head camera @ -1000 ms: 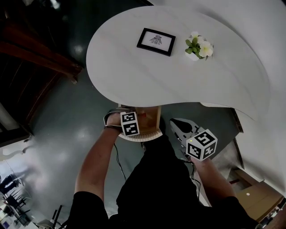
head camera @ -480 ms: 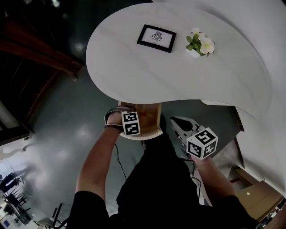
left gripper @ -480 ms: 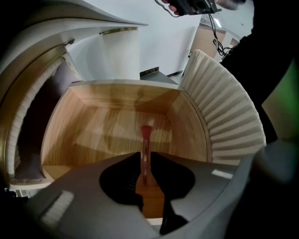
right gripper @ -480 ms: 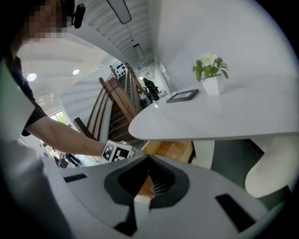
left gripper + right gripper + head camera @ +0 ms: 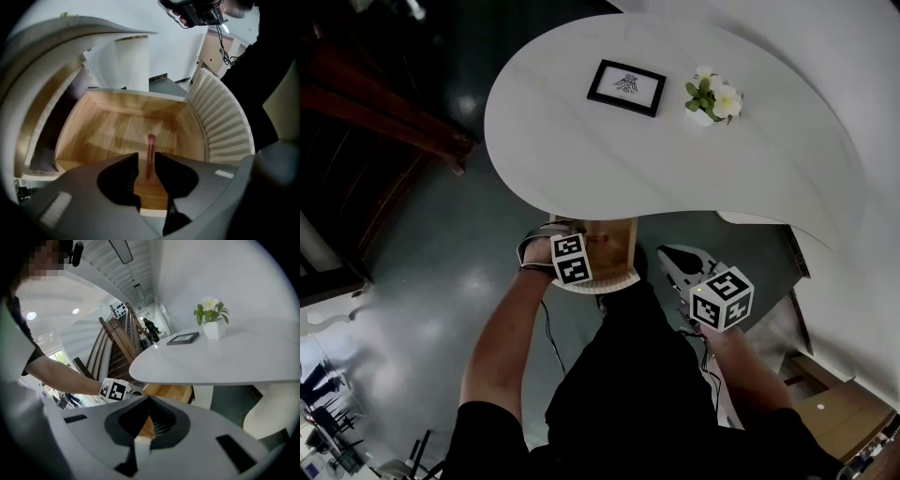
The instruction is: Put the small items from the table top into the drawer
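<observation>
The wooden drawer (image 5: pixel 619 246) stands pulled out from under the white table (image 5: pixel 750 169). My left gripper (image 5: pixel 581 242) hangs over it. In the left gripper view its jaws (image 5: pixel 146 161) are shut on a thin reddish stick (image 5: pixel 150 154), whose free end points into the bare drawer floor (image 5: pixel 117 131). My right gripper (image 5: pixel 675 262) is held to the right of the drawer, below the table edge; its jaws (image 5: pixel 149 399) are shut with nothing between them. A black picture frame (image 5: pixel 627 87) and a small potted flower (image 5: pixel 712 99) stand on the table top.
The drawer's ribbed white front (image 5: pixel 222 122) curves along its right side. A ribbed white table leg (image 5: pixel 132 63) stands behind the drawer. Dark wooden stairs (image 5: pixel 384 122) lie at the far left, and a cardboard box (image 5: pixel 834 412) sits on the floor at lower right.
Both grippers stay almost where they were; only the view has shifted slightly. The left gripper remains over the open drawer.
</observation>
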A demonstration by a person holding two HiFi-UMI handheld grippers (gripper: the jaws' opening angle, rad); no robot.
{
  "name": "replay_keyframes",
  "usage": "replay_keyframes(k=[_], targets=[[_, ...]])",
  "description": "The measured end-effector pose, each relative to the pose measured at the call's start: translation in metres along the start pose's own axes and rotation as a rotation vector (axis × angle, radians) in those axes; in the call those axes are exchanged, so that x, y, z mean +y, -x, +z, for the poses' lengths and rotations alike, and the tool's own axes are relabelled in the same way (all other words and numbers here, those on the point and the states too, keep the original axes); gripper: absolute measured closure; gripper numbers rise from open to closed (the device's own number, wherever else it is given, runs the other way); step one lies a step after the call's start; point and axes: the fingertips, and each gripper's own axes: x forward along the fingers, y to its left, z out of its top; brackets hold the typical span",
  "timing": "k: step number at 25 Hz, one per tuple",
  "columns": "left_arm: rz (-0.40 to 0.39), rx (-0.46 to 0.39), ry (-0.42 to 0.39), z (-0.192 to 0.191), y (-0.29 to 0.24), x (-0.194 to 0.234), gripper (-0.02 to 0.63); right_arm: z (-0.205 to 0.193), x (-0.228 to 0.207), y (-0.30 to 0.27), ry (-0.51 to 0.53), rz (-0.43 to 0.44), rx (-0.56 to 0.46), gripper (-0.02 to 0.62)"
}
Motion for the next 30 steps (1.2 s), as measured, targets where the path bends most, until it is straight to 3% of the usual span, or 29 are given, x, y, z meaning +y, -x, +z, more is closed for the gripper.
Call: replay_keyframes(k=[5,13,19,23,26,30], targets=[[0.063,-0.070,0.040,0.011,0.045,-0.002,0.503,0.024,0.020,0.008,0.050,-0.005,-0.007,0.583],[0.196,-0.283,0.217,0.025,0.142,-0.003,0.503,0.079,0.071,0.031,0.195,-0.011,-0.054,0.583],[0.278,-0.428,0.336,0.027,0.201,-0.002,0.503,0.099,0.092,0.039,0.291,0.006,-0.044,0.583],[0.391,-0.539,0.493,0.020,0.237,0.000,0.505,0.117,0.099,0.043,0.316,0.047,-0.087,0.583],[0.515,-0.553,0.580,0.012,0.259,0.000,0.505,0.122,0.101,0.048,0.342,0.096,-0.094,0.584],[0.571,-0.586,0.691,0.025,0.277,-0.005,0.505,0.126,0.099,0.064,0.353,0.198,-0.114,0.584]])
